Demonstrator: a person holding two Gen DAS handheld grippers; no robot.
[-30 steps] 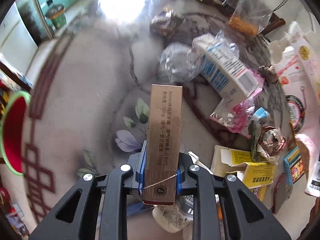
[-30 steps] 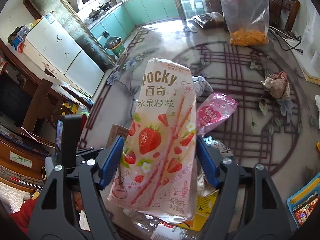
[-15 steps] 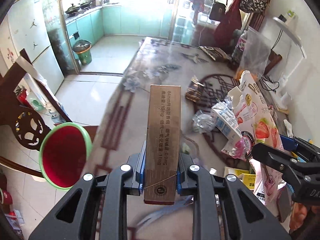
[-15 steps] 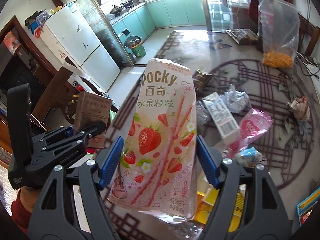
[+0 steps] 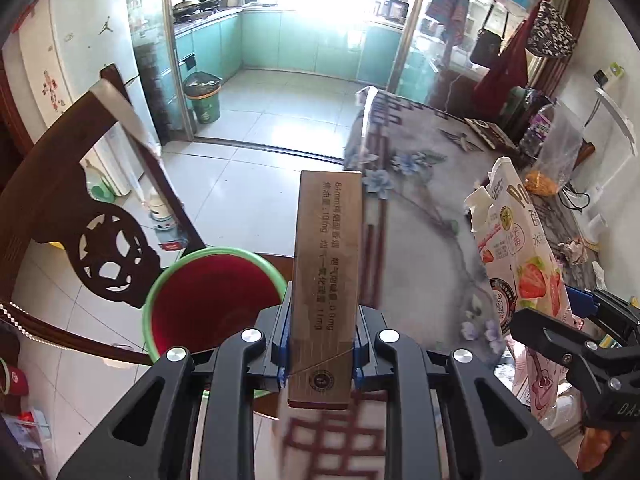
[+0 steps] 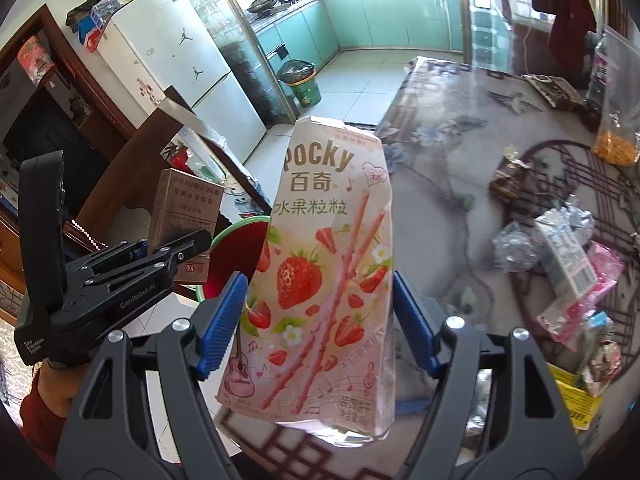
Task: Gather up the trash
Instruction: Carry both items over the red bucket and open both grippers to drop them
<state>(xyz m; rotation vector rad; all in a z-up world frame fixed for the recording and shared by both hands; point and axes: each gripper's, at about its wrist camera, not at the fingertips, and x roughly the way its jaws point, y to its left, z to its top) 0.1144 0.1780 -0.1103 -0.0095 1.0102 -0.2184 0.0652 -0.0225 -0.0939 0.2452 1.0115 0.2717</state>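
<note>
Carrying light, crushable cartons by their lower sides: left gripper (image 5: 320, 344) fingers clamp brown pack (image 5: 326, 272), right gripper (image 6: 316, 316) fingers pinch Pocky box (image 6: 324, 276), near bucket (image 5: 160, 292).

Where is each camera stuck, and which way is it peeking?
Left wrist: sits on the left gripper, looking down past its brown cigarette box at the red bin; a bit of hand shows.
Right wrist: sits on the right gripper, looking over its Pocky box at the table; a red sleeve shows.
Shared: both boxes, bin, each other's gripper.
</note>
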